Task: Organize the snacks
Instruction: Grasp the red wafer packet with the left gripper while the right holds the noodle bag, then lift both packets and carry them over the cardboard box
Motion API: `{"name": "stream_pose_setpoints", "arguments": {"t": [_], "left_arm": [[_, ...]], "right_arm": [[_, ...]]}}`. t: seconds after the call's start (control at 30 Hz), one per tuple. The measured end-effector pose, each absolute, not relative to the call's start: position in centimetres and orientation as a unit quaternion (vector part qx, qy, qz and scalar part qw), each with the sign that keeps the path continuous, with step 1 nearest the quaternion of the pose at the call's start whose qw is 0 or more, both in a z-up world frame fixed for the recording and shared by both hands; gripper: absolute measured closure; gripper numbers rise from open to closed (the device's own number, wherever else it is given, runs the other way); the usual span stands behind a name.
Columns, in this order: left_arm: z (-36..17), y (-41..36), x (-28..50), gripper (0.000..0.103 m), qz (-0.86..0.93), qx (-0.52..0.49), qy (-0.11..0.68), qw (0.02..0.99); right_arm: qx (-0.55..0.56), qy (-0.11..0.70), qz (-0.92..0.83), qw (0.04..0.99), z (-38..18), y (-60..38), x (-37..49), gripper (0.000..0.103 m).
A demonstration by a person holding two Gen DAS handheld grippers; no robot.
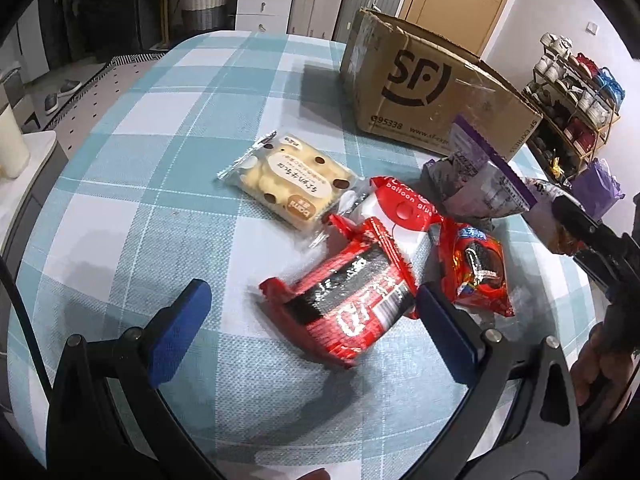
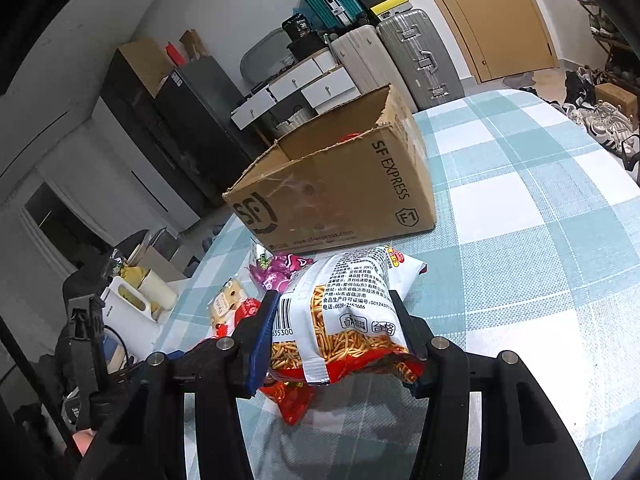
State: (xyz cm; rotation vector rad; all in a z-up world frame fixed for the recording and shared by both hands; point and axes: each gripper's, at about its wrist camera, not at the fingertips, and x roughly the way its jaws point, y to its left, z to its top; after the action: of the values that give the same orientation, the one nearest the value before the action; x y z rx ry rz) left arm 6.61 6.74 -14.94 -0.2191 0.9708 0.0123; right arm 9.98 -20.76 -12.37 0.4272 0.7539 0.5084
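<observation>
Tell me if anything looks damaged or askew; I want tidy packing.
The cardboard box looks worn: its open top edge is ragged and its sides are creased. The snack packets lie loosely overlapped on the tablecloth. Nothing is spilled.

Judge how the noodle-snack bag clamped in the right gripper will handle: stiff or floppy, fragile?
The noodle-snack bag looks floppy: its crimped red end droops below the right gripper. Probably light, since the film holds loose thin sticks. Those sticks seem brittle, so a harder squeeze could crush them.
</observation>
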Motion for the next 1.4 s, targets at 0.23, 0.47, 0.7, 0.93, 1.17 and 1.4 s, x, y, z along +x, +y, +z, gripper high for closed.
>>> {"name": "stream_pose_setpoints", "arguments": {"t": [0.23, 0.47, 0.7, 0.93, 1.17, 1.4], "left_arm": [[-15.7, 6.4, 7.0, 0.001, 0.01, -0.113, 0.476, 0.872], [-15.4, 6.2, 6.8, 0.025, 0.009, -0.101, 0.481, 0.871], [-15.1, 6.6, 6.6, 0.058, -0.029, -0.113, 0.48, 0.87], [-15.1, 7.0, 6.4, 0.059, -0.037, -0.12, 0.477, 0.87], [-14.7, 6.9, 5.9, 0.059, -0.041, -0.121, 0.472, 0.872], [-13.4, 7.0, 5.5, 0.059, -0.034, -0.113, 0.459, 0.881]], "right_arm": [[0.203, 0.353, 0.248, 0.879, -12.0, -21.2, 9.7, 0.051], [0.207, 0.352, 0.247, 0.879, -11.9, -21.5, 9.4, 0.051], [0.206, 0.351, 0.243, 0.88, -11.7, -22.0, 9.0, 0.051], [0.209, 0.346, 0.244, 0.882, -11.1, -22.0, 8.5, 0.051], [0.205, 0.341, 0.244, 0.884, -10.3, -22.0, 7.8, 0.051], [0.206, 0.339, 0.249, 0.883, -9.9, -21.8, 7.4, 0.051]]}}
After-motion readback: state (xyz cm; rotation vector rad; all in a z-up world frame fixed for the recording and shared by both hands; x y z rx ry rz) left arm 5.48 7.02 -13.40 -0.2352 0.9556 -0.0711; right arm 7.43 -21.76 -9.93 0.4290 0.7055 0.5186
